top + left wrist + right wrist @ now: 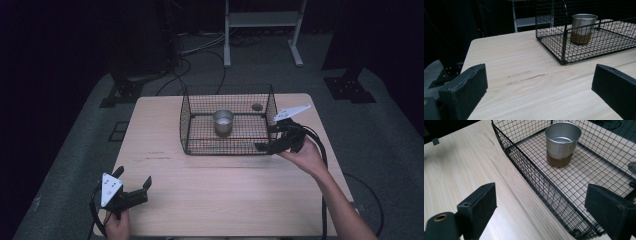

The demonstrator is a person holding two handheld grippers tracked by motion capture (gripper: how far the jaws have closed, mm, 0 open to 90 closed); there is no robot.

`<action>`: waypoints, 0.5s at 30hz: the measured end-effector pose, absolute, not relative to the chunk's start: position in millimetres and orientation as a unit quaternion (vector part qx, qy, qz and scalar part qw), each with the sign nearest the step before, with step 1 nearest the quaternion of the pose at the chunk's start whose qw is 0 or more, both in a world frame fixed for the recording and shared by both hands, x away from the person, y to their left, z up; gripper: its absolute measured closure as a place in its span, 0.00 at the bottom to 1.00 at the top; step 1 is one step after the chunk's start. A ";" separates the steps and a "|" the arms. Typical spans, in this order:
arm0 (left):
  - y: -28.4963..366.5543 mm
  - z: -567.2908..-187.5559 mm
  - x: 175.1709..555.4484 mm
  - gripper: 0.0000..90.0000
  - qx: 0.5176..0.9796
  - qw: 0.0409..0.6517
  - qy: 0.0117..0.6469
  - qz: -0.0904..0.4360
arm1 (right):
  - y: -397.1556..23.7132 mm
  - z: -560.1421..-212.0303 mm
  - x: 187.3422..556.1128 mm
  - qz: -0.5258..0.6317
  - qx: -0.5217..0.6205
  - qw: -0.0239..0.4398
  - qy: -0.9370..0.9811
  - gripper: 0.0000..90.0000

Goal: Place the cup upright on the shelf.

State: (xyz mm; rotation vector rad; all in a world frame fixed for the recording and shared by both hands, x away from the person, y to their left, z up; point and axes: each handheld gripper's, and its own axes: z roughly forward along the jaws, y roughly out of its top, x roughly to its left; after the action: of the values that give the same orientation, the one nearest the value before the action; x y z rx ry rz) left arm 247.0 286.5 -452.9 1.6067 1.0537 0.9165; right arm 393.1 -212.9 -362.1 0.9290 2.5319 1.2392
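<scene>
A pale wooden table stands on grey carpet in a dark room, with a white metal frame and trailing cables on the floor beyond it. The left claw rests at the table's near left corner, its jaws spread wide with nothing between them. Well ahead of it and to its right sits a black wire basket with a steel cup standing upright on a brown base inside. The right claw hovers at the basket's near right corner, jaws spread wide and straddling the wire wall, one jaw over the basket floor, gripping nothing; the cup stands ahead of it.
</scene>
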 end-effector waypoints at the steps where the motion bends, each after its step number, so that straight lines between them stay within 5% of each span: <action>1: 286.5 -452.9 247.0 0.00 0.660 0.485 0.433 0.376 | -214.4 -363.0 392.3 0.417 0.311 0.088 0.849 0.11; 15: 283.1 -453.1 247.5 0.00 0.661 0.486 0.431 0.377 | -242.0 -375.3 374.8 0.430 0.332 0.090 0.835 0.11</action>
State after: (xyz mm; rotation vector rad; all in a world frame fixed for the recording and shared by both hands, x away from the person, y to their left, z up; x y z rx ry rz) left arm 247.5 283.1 -453.1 1.6076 1.0489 0.9171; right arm 374.8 -242.0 -375.3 0.9867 2.4832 1.2773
